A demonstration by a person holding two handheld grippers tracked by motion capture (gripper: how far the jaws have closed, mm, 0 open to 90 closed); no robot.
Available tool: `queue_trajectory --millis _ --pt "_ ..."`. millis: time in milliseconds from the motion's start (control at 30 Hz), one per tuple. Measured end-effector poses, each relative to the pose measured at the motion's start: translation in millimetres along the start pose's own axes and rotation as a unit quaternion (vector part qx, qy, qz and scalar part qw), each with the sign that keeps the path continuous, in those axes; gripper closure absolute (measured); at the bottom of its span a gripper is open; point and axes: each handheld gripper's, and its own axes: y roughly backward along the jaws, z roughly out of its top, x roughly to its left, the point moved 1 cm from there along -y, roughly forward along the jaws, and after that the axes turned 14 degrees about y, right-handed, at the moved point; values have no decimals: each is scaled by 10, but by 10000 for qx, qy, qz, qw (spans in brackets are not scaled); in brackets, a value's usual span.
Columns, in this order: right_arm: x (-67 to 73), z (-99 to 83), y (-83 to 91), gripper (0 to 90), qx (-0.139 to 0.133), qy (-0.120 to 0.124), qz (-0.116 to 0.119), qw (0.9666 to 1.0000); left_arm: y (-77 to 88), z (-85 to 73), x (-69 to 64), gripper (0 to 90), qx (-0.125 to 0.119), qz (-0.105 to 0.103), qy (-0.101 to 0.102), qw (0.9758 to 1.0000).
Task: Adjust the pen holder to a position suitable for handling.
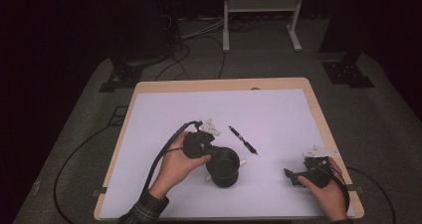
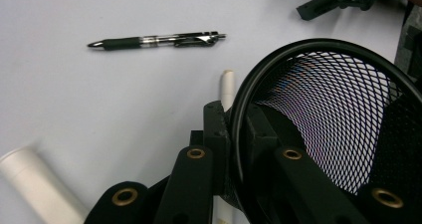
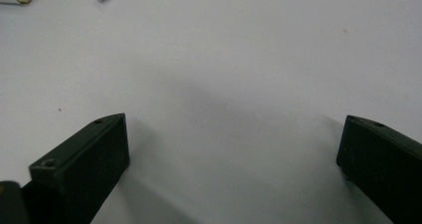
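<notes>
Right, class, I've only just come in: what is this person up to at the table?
A person works with a gripper in each hand. The left gripper is shut on the rim of a black mesh pen cup, one finger inside, one outside. A black pen lies loose on the white mat beyond the cup, and a white marker lies beside the cup. The right gripper rests near the mat's front right with its fingers wide open, holding nothing.
</notes>
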Motion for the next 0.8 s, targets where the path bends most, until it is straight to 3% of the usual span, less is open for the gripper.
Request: queue_trajectory --millis 467,800 --pt "-1 -1 0 0 1 6 -1 10000 -219 -21 -128 831 252 -184 -96 9995" --pt "0 -1 0 0 2 5 -2 10000 -318 -34 -126 831 365 -185 -104 9991"
